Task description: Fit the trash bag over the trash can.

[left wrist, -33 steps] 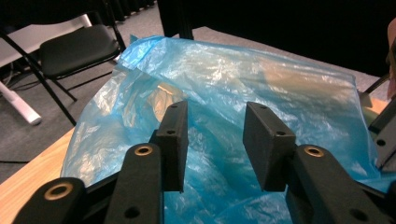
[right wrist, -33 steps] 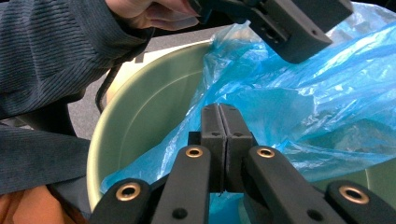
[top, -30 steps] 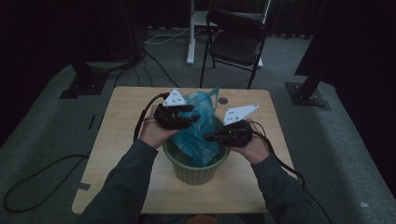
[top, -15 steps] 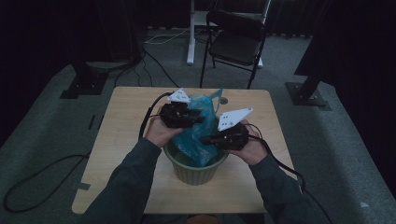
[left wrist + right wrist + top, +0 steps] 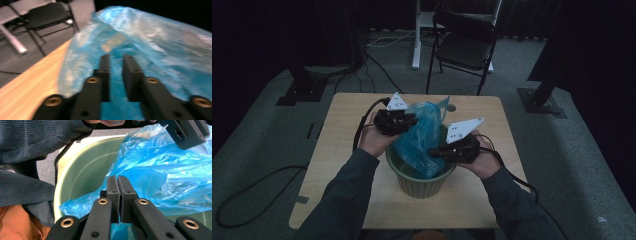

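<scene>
Blue bag half in the green bucket

Wooden counter [image 5: 342,150] on grey carpet carries a green bucket [image 5: 419,182] at its near middle. Blue plastic bag [image 5: 422,135] stands in it, billowing out toward 12 o'clock. Right claw [image 5: 117,195], at the bucket's 3 o'clock rim, is pinched tight on the bag's film. Left claw [image 5: 116,72], at 10 o'clock, has just been widening, jaws parted with film between them, ungripped.
</scene>
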`<state>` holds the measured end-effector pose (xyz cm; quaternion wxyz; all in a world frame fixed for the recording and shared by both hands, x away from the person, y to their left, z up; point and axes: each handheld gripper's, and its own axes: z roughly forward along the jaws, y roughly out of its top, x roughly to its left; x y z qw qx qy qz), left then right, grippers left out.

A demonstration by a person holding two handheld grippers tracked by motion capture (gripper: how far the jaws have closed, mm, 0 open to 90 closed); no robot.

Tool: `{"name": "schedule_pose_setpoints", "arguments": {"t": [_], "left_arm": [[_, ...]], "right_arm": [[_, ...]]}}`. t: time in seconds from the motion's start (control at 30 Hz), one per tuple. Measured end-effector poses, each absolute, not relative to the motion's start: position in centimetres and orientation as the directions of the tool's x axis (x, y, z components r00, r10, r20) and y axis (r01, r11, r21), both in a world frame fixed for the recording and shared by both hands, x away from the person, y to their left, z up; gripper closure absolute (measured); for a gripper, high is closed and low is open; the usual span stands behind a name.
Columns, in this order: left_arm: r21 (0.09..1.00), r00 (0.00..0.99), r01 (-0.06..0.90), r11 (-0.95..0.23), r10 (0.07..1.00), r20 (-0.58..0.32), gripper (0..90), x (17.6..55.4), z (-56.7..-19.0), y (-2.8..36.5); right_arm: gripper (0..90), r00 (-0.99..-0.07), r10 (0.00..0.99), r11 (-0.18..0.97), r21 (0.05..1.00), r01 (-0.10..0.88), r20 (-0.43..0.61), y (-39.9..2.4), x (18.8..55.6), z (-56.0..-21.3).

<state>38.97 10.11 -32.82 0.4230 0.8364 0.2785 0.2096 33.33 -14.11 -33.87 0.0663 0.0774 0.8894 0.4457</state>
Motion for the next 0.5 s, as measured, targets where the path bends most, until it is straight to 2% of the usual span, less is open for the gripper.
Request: {"name": "schedule_pose_setpoints", "arguments": {"t": [0.13,0.23,0.4,0.5], "left_arm": [[0.834,0.731,0.28,-0.476,0.669,0.136,54.2,39.2,-32.6,10.6],[0.828,0.725,0.284,-0.485,0.673,0.145,48.0,39.4,-32.6,10.5],[0.811,0.714,0.308,-0.498,0.684,0.149,48.7,39.8,-32.9,10.4],[0.805,0.701,0.336,-0.489,0.701,0.133,57.2,40.1,-33.1,10.4]], "right_arm": [[88.6,-0.979,0.198,0.588,0.804,0.082,-0.045,-14.1,33.4,-33.9],[88.6,-0.979,0.197,0.59,0.804,0.082,-0.044,-14.1,33.5,-33.9],[88.6,-0.98,0.195,0.589,0.804,0.08,-0.046,-14.1,33.5,-33.9],[88.7,-0.98,0.196,0.59,0.804,0.079,-0.047,-14.1,33.4,-33.9]]}}
